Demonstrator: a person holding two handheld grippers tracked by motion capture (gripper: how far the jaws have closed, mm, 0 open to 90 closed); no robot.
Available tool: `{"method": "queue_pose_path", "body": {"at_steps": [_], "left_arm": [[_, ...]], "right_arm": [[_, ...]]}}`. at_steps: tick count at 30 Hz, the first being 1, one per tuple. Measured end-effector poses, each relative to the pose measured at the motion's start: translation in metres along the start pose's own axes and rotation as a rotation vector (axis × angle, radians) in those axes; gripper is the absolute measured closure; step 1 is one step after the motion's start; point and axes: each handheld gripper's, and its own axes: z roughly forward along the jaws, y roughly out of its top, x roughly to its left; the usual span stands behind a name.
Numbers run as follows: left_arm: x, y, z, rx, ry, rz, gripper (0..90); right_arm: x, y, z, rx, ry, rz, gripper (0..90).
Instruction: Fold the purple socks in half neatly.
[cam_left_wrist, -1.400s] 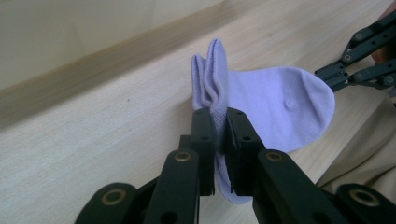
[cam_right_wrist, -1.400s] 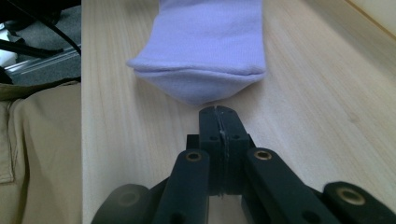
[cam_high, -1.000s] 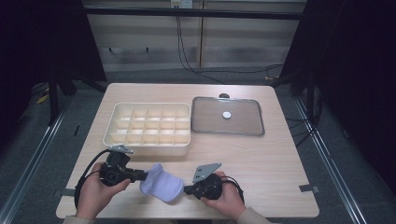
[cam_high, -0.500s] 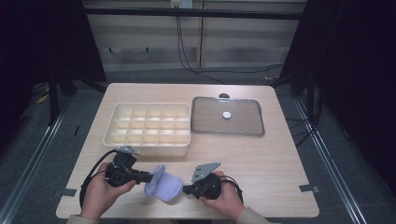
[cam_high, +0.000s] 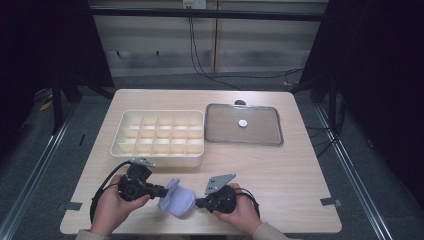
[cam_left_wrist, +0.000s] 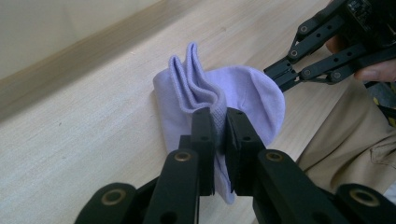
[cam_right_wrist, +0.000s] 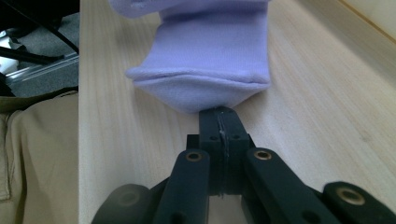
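A lavender sock (cam_high: 176, 201) lies bunched on the wooden table near its front edge, between my two grippers. My left gripper (cam_high: 164, 191) comes at it from the left. In the left gripper view its jaws (cam_left_wrist: 220, 126) are shut on a folded edge of the sock (cam_left_wrist: 247, 93), whose cuff stands up in ripples. My right gripper (cam_high: 197, 203) reaches in from the right. Its jaws (cam_right_wrist: 220, 114) are pressed together on the rounded end of the sock (cam_right_wrist: 210, 60). The right gripper (cam_left_wrist: 280, 74) also appears at the sock's far edge in the left gripper view.
A cream tray (cam_high: 157, 159) with several compartments stands behind the grippers. To its right lies a flat grey lid (cam_high: 260, 135) with a small white knob (cam_high: 243, 123). The table's front edge (cam_high: 200, 232) runs just below both hands.
The left gripper has moved right and toward the front edge with the sock's edge in it. The sock is more bunched up between the grippers. The right gripper has barely moved.
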Motion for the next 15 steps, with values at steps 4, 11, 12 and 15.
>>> {"method": "queue_pose_path", "body": {"at_steps": [4,11,12,15], "left_arm": [[-0.0019,0.0007,0.0018,0.0,0.0,-0.002,82.8],[-0.003,0.0022,0.0047,0.003,-0.005,0.005,82.8],[-0.0022,0.0023,0.0046,0.004,-0.002,0.009,82.7],[-0.0015,0.0022,0.0048,0.001,0.002,0.001,82.7]], "right_arm": [[-0.0001,0.0002,0.0005,-0.001,-0.001,-0.001,89.8],[-0.0001,0.0002,0.0006,-0.002,0.0,-0.001,89.8],[0.0001,0.0003,0.0006,-0.002,-0.001,-0.001,89.8],[0.0003,0.0004,0.0006,-0.001,-0.002,-0.002,89.8]]}}
